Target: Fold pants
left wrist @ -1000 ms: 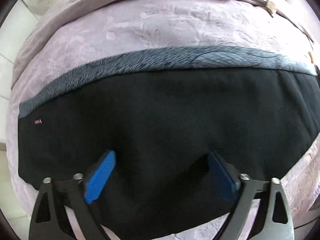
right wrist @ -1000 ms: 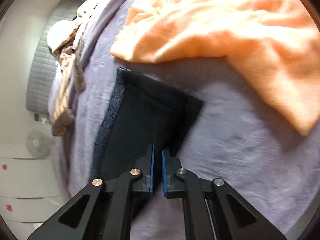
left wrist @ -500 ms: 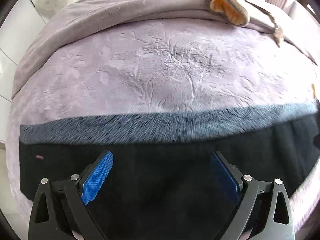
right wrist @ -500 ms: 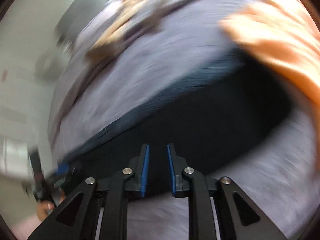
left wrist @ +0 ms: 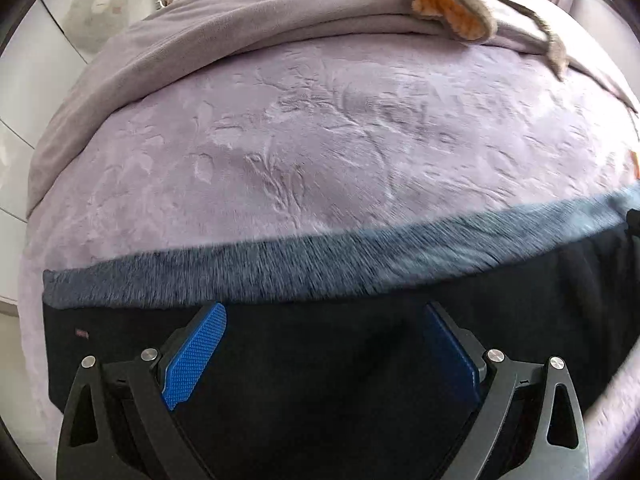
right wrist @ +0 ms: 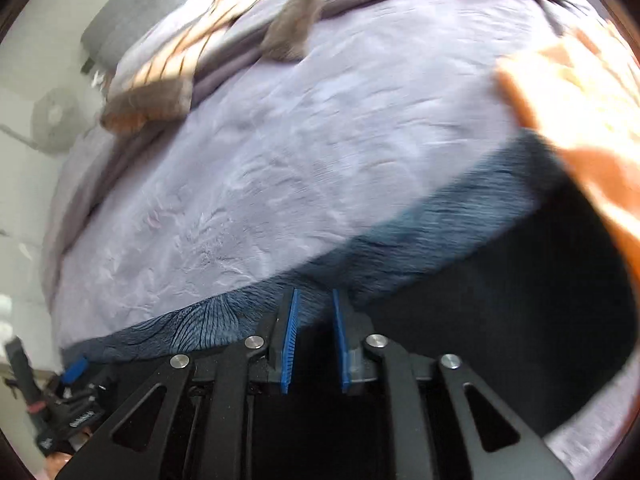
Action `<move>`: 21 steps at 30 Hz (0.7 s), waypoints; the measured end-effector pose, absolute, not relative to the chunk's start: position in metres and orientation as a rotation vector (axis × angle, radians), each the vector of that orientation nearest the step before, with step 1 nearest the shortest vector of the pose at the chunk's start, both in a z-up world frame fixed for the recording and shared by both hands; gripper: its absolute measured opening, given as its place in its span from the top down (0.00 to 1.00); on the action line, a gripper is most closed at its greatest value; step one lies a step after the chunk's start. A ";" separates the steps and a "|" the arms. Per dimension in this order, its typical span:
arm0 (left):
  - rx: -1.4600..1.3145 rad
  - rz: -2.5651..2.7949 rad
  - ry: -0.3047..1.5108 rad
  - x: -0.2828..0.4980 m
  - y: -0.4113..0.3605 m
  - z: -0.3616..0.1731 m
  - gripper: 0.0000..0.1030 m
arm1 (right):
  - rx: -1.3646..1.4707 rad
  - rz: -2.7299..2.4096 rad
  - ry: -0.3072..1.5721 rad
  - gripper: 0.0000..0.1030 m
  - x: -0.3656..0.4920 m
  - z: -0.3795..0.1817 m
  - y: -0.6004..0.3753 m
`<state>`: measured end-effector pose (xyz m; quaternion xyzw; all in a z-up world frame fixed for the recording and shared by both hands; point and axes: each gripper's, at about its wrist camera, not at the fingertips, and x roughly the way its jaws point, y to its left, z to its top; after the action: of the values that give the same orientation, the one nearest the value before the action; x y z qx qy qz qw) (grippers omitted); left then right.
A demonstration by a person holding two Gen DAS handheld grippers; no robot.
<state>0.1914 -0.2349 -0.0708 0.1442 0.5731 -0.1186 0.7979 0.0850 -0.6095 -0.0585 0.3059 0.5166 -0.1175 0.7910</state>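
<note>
Most of the folding looks done to me: the pants lie as 1 flat dark rectangle on the lilac bedspread, with the fleecy blue-grey inner side showing as a band along the far edge, so I judge that at least 1 fold is already made and maybe 1 more fold or some smoothing is left. My left gripper hovers over the pants near their left end with its jaws spread wide and nothing between them. My right gripper is over the far edge of the pants; its jaws have just been opening a little, they now stand slightly apart, and I see no cloth pinched between the pads. Beyond the far edge of the pants the bedspread is bare for a good way, so there is room to fold in that direction. At the right end of the pants the orange blanket lies just beside them and seems to touch the corner, so I have little room there. Far beyond the pants, some bunched clothes rest on a folded blanket.
</note>
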 end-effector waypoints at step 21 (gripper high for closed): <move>0.437 -0.315 1.342 0.115 -0.251 -0.073 0.04 | 0.894 -0.249 1.130 0.65 -0.077 -0.047 -0.571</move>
<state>0.1149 -0.2514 -0.0734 0.2001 0.6139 -0.1444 0.7499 -0.0767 -0.5713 -0.0471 0.4083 0.5159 -0.1138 0.7444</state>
